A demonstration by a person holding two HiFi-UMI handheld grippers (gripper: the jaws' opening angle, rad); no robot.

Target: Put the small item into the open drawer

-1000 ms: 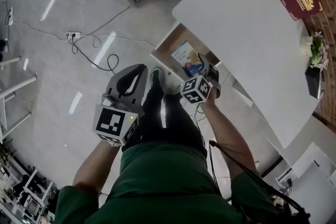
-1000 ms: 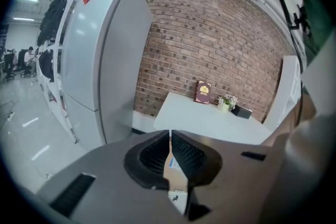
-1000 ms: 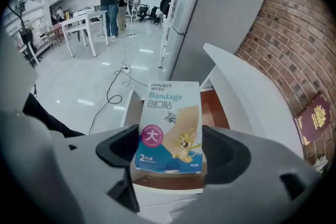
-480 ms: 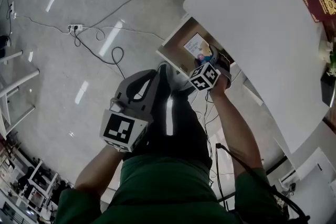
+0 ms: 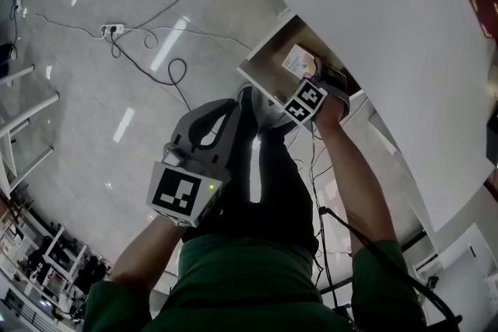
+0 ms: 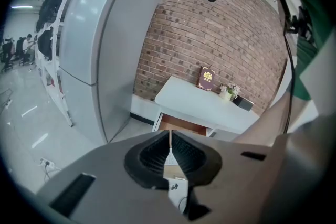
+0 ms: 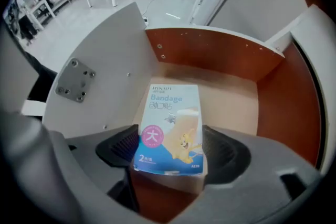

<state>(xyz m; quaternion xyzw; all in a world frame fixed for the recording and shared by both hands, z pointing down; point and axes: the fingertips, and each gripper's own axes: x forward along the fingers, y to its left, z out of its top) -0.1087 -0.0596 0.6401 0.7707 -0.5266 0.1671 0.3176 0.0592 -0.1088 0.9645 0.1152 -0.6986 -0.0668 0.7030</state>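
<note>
White desk (image 5: 389,19), open drawer (image 7: 210,50) beneath. Right gripper (image 7: 170,157) clamps bandage box (image 7: 172,113) over drawer; long axis along jaws, title end toward drawer back. Left gripper (image 6: 169,153) jaws together, empty.

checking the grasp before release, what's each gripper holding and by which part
Right gripper holds the bandage box by the sides of its near end; left gripper shut, empty.

The bench (image 5: 389,27) hides the far end of the drawer (image 5: 271,62); the right gripper (image 5: 310,86) covers the near end of the bandage box (image 5: 298,58).
</note>
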